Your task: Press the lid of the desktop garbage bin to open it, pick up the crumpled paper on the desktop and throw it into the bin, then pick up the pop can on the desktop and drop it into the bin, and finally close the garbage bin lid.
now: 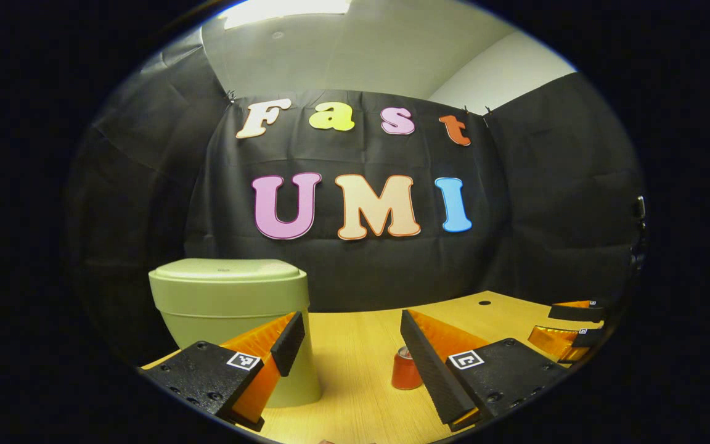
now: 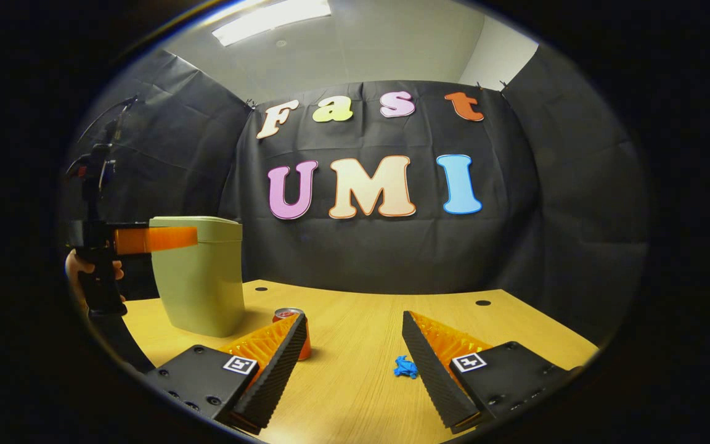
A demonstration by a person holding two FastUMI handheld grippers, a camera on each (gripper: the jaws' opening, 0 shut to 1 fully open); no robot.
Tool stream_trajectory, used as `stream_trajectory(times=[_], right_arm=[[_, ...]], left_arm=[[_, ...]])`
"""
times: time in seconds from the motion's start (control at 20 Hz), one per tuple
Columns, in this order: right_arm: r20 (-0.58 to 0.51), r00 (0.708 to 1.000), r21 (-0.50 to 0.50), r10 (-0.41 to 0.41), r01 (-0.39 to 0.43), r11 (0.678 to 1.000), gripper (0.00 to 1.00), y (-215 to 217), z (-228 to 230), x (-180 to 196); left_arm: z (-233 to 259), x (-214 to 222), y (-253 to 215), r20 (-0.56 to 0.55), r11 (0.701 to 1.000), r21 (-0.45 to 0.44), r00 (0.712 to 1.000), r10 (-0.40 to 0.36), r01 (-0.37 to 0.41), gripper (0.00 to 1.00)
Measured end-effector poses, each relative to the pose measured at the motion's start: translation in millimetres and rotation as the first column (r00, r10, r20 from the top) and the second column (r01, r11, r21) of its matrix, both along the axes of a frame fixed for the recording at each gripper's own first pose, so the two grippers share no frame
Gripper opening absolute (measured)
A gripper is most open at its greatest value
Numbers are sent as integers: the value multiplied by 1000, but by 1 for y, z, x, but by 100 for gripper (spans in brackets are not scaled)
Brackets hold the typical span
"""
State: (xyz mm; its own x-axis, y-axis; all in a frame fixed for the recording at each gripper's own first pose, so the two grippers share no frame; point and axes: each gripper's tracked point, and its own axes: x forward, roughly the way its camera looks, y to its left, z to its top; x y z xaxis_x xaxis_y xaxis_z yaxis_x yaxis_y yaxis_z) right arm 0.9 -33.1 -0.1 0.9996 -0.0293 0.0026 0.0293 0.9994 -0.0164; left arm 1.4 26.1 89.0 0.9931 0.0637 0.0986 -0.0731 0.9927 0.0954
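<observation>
- Progress, as judged: nothing done yet; garbage bin (image 1: 232, 308) stands with lid (image 1: 225, 269) down flat; all four steps (open, paper, can, close) remain.
- Left gripper (image 1: 352, 345): jaws spread wide, holding nothing; bin just ahead on its left side, pop can (image 1: 405, 369) beside its right finger; in the right gripper view it hangs level with the lid, hand (image 2: 87, 268) on its grip.
- Right gripper (image 2: 355, 345): jaws wide apart, empty; low over the desktop (image 2: 361, 320).
- Crumpled paper (image 2: 404, 367): blue, lying on the desktop near the right finger; can upright between paper and bin.
- Count: one bin; one can; one paper ball; two grippers.
</observation>
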Motion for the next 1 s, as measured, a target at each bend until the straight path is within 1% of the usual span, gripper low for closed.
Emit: stream_trajectory(times=[0.15,0.3,0.5,0.75,1.0], right_arm=[[10,1000,15,-12,12,1000,98,-8,5,-2],[6,1000,39,-13,13,999,98,-13,4,-3],[8,1000,42,-25,25,999,98,-18,6,-7],[16,999,48,-44,43,998,99,-25,11,-13],[17,998,60,-53,52,997,98,-28,12,-15]], left_arm=[[26,0,12,35,999,39,999,33,-34,94],[43,4,20,68,998,23,996,58,-60,94],[65,8,50,108,989,49,985,132,-138,94],[86,12,88,117,980,4,973,199,-201,94],[96,16,124,80,968,-35,965,252,-250,94]])
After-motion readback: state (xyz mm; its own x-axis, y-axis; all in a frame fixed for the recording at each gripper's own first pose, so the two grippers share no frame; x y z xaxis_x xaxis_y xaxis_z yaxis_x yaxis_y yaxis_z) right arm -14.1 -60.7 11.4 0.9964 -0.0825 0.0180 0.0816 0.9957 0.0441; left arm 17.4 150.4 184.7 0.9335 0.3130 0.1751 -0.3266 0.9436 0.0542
